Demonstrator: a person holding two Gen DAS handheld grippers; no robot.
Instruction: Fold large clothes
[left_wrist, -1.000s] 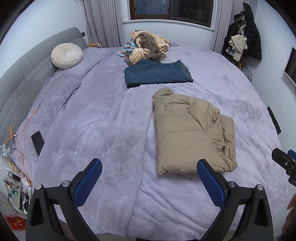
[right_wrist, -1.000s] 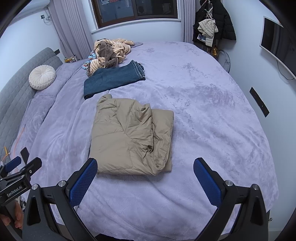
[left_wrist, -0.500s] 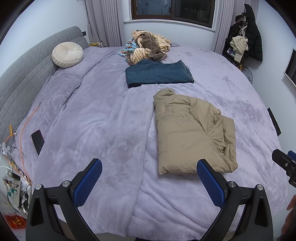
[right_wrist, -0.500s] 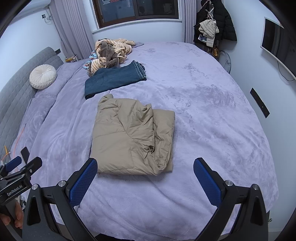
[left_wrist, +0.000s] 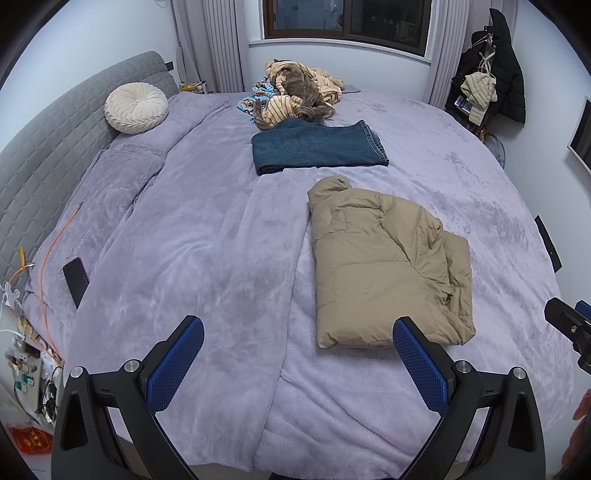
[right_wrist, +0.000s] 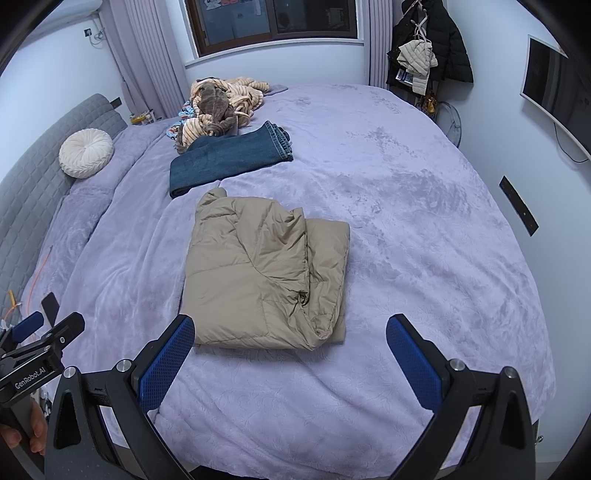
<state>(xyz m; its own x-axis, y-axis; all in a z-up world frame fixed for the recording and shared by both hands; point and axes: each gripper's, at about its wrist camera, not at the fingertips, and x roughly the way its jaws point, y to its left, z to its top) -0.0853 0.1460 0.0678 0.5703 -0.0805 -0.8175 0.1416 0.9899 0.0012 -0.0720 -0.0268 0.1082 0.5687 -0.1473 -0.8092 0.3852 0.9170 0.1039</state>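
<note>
A tan puffer jacket (left_wrist: 384, 266) lies folded into a rough rectangle on the purple bed cover (left_wrist: 207, 236); it also shows in the right wrist view (right_wrist: 266, 273). Folded blue jeans (left_wrist: 317, 147) lie beyond it, also in the right wrist view (right_wrist: 232, 158). My left gripper (left_wrist: 299, 358) is open and empty, above the bed's near edge, left of the jacket's near end. My right gripper (right_wrist: 291, 354) is open and empty, just short of the jacket's near edge.
A heap of striped and brown clothes (left_wrist: 299, 92) lies at the far side by the window. A round cream cushion (left_wrist: 136, 107) rests by the grey headboard. A black phone (left_wrist: 75, 280) and orange cable lie at the bed's left edge. Coats (right_wrist: 428, 51) hang at the back right.
Both views have drifted slightly, with the jacket sitting a touch lower and nearer. The clothes have not moved and both grippers stay open.
</note>
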